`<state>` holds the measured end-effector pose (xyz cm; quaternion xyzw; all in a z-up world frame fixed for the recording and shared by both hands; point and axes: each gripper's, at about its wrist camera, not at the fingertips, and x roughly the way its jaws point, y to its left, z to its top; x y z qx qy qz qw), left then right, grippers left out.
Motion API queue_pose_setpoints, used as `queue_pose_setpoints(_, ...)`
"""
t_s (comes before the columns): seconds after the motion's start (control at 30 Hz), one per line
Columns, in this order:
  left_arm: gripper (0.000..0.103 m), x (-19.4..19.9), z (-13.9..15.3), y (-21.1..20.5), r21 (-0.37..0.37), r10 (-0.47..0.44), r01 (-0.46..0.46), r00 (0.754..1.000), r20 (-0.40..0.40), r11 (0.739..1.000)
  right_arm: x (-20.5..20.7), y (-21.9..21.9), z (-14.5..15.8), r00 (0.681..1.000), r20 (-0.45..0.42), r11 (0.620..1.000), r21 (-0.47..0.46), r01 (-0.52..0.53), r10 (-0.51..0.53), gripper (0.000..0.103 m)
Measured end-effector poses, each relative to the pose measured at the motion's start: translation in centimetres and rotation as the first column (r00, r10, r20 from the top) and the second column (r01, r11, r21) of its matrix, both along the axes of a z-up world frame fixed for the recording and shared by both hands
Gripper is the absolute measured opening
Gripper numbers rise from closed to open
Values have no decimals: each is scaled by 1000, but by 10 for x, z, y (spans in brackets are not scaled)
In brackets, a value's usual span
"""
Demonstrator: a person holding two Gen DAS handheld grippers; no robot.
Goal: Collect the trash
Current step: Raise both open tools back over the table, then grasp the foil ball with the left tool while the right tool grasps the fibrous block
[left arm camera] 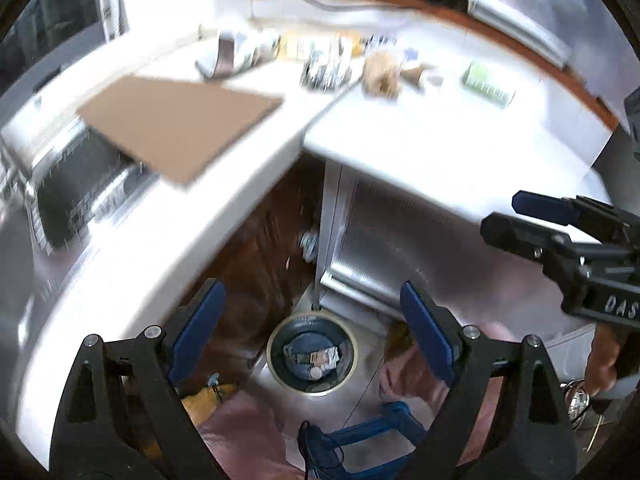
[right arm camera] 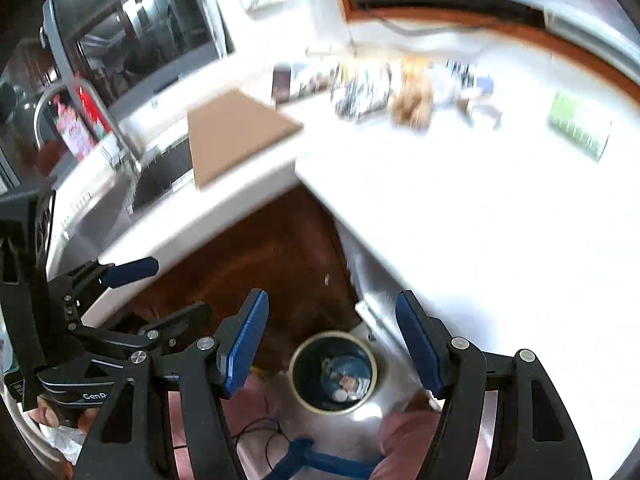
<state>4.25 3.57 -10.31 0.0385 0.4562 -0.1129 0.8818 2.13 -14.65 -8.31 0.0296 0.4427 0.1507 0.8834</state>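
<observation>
A round dark trash bin (left arm camera: 270, 354) (right arm camera: 291, 372) with a pale rim stands on the floor far below, with scraps of paper and wrappers inside. My left gripper (left arm camera: 312, 320) hangs open high above it, nothing between its blue pads. My right gripper (right arm camera: 332, 328) is also open and empty over the bin. Each one shows in the other's view: the right gripper (left arm camera: 500, 214) at the right edge, the left gripper (right arm camera: 180, 288) at the lower left. On the white counter lie crumpled brown paper (left arm camera: 382, 72) (right arm camera: 412, 100), shiny wrappers (left arm camera: 324, 70) and a green packet (left arm camera: 488, 82) (right arm camera: 580, 128).
A cardboard sheet (left arm camera: 180, 128) (right arm camera: 236, 136) overhangs the sink (left arm camera: 76, 200), with a faucet (right arm camera: 100, 112) beside it. The white counter (left arm camera: 400, 140) forms a corner above a brown cabinet door (right arm camera: 260, 260). A blue object (left arm camera: 360, 436) and a cable lie on the floor.
</observation>
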Motion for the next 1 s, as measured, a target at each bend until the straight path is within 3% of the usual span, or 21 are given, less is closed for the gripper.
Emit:
queue_pose_setpoints(0.17, 88, 37, 61, -13, 12, -35, 35, 998, 60, 999, 35, -22, 59, 998, 32, 999, 17, 47, -47, 68)
queue_pose_setpoints(0.27, 88, 72, 89, -21, -4, -52, 53, 997, 56, 999, 66, -35, 82, 996, 36, 996, 26, 81, -82, 68)
queue_pose_setpoints(0.43, 88, 132, 107, -36, 40, -65, 63, 996, 57, 997, 130, -58, 102, 990, -4, 988, 60, 144, -144, 68)
queue_pose_setpoints(0.7, 87, 233, 82, -55, 63, -39, 37, 999, 21, 997, 233, -66, 62, 970, -147, 972, 104, 209, -193, 64)
queue_pose_setpoints(0.83, 80, 275, 55, -59, 59, -28, 30, 999, -27, 998, 267, -65, 31, 954, -204, 964, 108, 243, -217, 60)
queue_pose_setpoints(1.0, 79, 308, 23, -62, 17, -17, 19, 996, -92, 1000, 298, -65, -3, 941, -253, 960, 111, 259, -225, 59)
